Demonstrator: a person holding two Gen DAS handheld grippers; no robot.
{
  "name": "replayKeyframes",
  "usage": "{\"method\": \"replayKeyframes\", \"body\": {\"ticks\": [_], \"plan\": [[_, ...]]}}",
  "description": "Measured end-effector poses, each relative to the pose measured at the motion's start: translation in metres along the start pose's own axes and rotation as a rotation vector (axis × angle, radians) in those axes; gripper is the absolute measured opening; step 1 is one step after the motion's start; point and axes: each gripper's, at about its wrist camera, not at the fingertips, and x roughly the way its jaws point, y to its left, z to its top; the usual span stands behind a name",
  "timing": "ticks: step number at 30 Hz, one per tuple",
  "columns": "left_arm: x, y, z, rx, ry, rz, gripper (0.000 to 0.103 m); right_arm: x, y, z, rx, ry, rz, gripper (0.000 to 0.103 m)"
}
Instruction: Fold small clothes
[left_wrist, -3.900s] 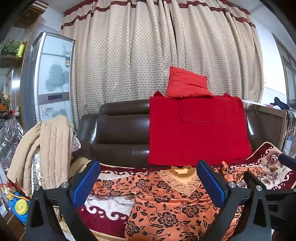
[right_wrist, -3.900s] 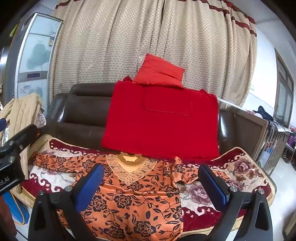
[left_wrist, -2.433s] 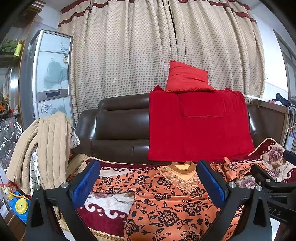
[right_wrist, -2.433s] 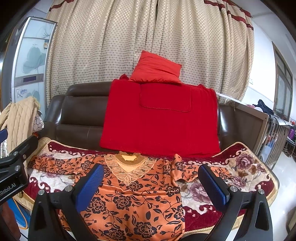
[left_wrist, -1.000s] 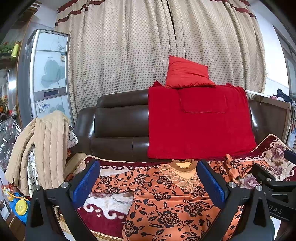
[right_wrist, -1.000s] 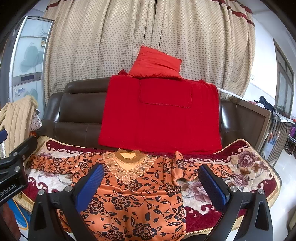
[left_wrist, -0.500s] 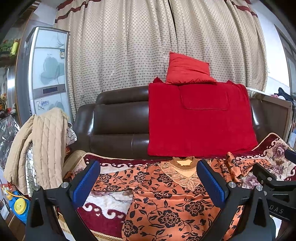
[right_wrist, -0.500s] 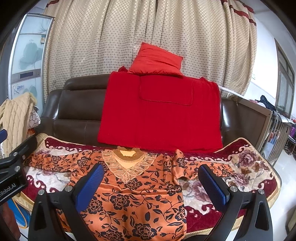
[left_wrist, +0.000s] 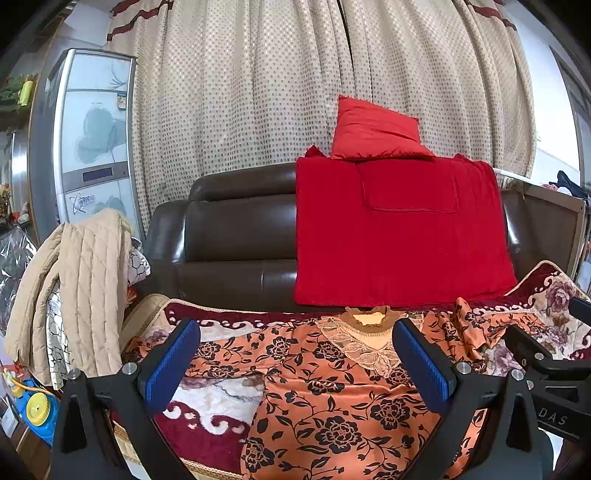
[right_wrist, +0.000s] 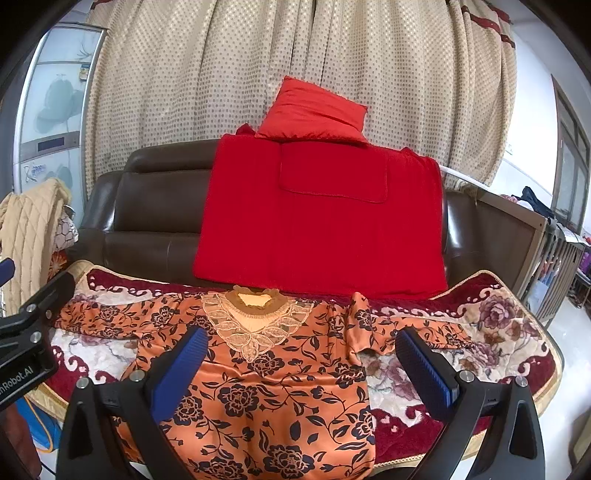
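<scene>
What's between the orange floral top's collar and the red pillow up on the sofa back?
The red blanket draped over the sofa, seen in both wrist views.

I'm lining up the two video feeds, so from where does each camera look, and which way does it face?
Left wrist: sits on the left gripper, jaws open, facing the sofa over the orange floral top; the right gripper's frame shows at the right edge.
Right wrist: sits on the right gripper, jaws open, facing the same sofa from further right; the left gripper's frame shows at the left edge.
Shared: the top, red blanket, red cushion, dotted curtain.
</scene>
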Motion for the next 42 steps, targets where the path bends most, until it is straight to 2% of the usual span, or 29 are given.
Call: {"method": "replayKeyframes", "body": {"ticks": [12,17,21,28,33,36,38,40,42], "plan": [[0.021,-0.009,-0.003,0.009,0.028,0.002,0.103,0.019,-0.002,-0.002,0.0,0.028,-0.004,0.103],[0.041,-0.014,-0.004,0.018,0.044,-0.004,0.103,0.035,-0.006,-0.003,0.004,0.047,-0.004,0.103],[0.077,-0.024,-0.01,0.021,0.1,-0.017,0.103,0.062,-0.025,-0.007,0.058,0.09,0.003,0.103],[0.166,-0.058,-0.029,0.044,0.193,-0.061,0.103,0.141,-0.079,-0.012,0.115,0.143,-0.107,0.103],[0.249,-0.075,-0.052,0.005,0.314,-0.087,0.103,0.23,-0.173,-0.032,0.306,0.198,-0.103,0.103],[0.288,-0.08,-0.068,-0.017,0.372,-0.065,0.103,0.282,-0.249,-0.059,0.51,0.245,-0.074,0.103],[0.303,-0.079,-0.079,-0.039,0.389,-0.061,0.103,0.312,-0.312,-0.09,0.761,0.24,-0.009,0.103],[0.313,-0.077,-0.087,-0.05,0.394,-0.058,0.103,0.326,-0.356,-0.116,0.974,0.206,0.033,0.102],[0.322,-0.076,-0.091,-0.057,0.413,-0.057,0.103,0.338,-0.398,-0.153,1.229,0.161,0.1,0.094]]}}
